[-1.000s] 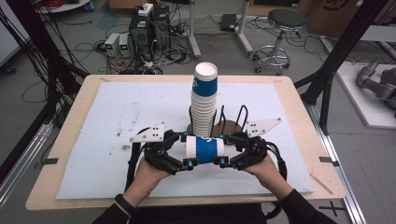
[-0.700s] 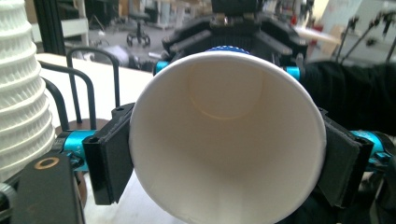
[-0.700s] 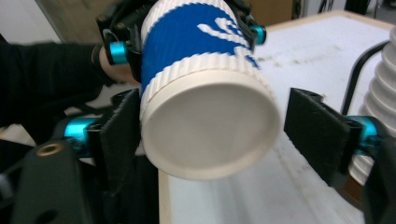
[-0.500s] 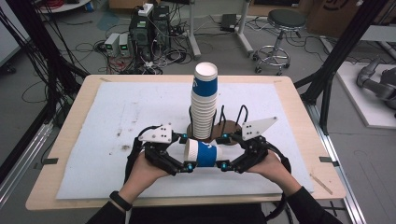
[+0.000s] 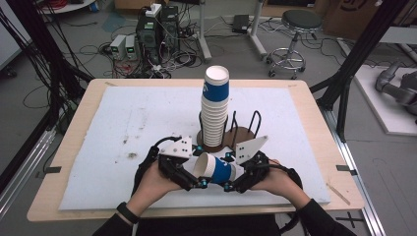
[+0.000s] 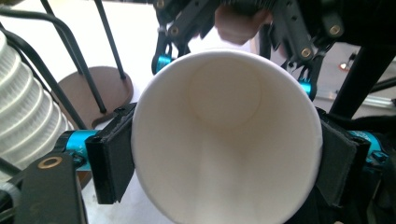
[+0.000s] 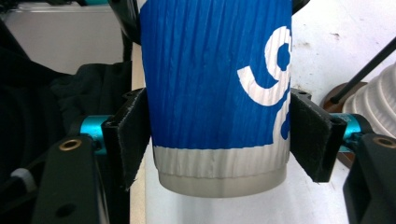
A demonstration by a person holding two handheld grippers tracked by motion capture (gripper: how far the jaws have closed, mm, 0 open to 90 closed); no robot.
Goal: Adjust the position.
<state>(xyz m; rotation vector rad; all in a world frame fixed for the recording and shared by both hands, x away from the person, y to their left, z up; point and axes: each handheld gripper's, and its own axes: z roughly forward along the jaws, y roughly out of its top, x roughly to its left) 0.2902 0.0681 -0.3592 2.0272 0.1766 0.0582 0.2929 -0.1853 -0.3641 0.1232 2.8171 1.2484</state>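
Blue and white paper cup (image 5: 216,169) held on its side above the white mat (image 5: 123,132) at the near edge of the bench (image 5: 74,206), between both hands. Left tool (image 5: 194,178) closed on the rim end of the cup: in the left gripper view, black pads (image 6: 112,158) touching both sides of the open mouth, white inside visible. Right tool (image 5: 232,181) closed on the base end: in the right gripper view, pads (image 7: 128,140) pressed on the blue ribbed wall just above the white bottom band. Just behind the hands, a tall stack of cups (image 5: 215,108) upright in a brown holder with black wire loops (image 5: 243,130). Stack slightly tilted, top cup blue.
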